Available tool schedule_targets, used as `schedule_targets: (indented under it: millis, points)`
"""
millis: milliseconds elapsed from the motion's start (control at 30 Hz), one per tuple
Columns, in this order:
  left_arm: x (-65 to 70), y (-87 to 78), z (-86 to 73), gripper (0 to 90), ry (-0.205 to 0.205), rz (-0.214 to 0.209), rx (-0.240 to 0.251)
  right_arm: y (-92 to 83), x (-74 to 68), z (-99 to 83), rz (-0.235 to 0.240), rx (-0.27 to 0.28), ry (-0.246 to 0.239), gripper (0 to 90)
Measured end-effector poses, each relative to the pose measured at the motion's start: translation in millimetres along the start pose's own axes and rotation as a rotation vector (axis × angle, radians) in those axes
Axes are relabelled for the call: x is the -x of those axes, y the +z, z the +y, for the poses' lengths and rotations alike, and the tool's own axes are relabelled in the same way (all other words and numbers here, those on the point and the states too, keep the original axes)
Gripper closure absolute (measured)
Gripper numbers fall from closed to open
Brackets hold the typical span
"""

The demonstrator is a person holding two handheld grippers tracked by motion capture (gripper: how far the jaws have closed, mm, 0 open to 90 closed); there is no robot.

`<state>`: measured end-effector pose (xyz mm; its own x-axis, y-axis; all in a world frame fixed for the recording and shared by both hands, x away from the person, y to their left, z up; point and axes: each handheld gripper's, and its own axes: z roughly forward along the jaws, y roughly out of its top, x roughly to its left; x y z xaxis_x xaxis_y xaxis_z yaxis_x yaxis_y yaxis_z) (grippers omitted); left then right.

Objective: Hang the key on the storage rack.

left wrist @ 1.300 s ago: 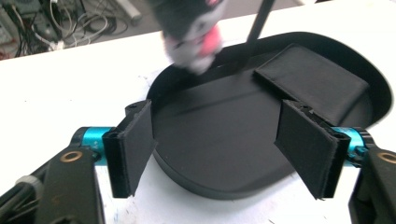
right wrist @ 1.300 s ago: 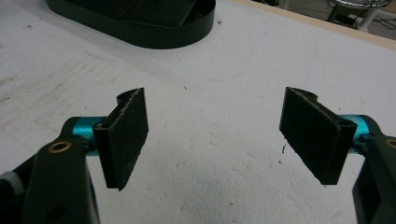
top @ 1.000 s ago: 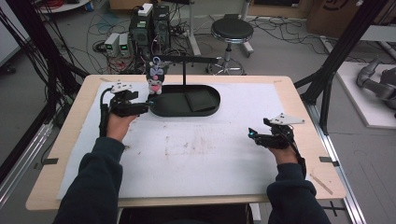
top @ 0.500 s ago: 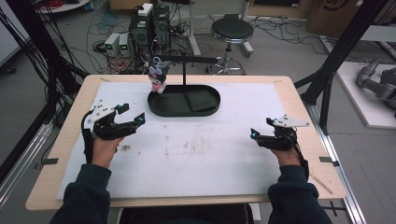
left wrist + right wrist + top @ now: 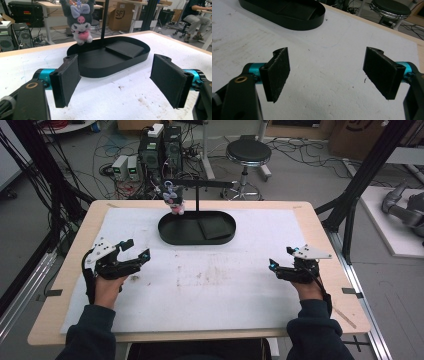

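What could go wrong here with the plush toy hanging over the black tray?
1. The plush toy hangs from the stand's arm near the black tray's rim; if it slips off, it might drop outside the tray.
2. The left gripper, jaws open and empty, points toward the tray; pushing forward could nudge it.
3. The thin upright post stands close beside the toy, so a reach could knock the stand.

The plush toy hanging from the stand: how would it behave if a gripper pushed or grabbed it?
The plush toy looks soft, so it would probably squash between the pads. It hangs freely above the black tray, so a push would likely swing it. It seems light.
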<state>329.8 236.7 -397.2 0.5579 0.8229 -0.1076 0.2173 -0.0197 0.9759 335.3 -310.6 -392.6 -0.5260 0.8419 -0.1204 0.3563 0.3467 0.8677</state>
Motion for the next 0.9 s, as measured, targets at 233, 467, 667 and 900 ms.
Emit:
schedule_targets:
  millis: [233, 467, 667, 900]
  points:
    - [-0.5, 1.0, -2.5, 23.3, 0.006, 0.004, -0.021, 0.9, -0.1, -1.4, -0.009, -0.011, -0.004, 22.0]
    - [0.8, 3.2, -3.4, 23.3, 0.009, 0.004, -0.032, -1.3, 1.1, -3.4, -0.011, -0.011, -0.004, 22.0]
    - [0.0, 4.4, -6.1, 23.4, 0.005, 0.009, -0.045, -0.4, 1.1, -4.7, -0.012, -0.016, -0.009, 22.0]
    - [0.0, 7.1, -8.8, 23.4, 0.007, 0.014, -0.058, 1.3, 1.6, -6.1, -0.008, -0.02, -0.007, 22.0]
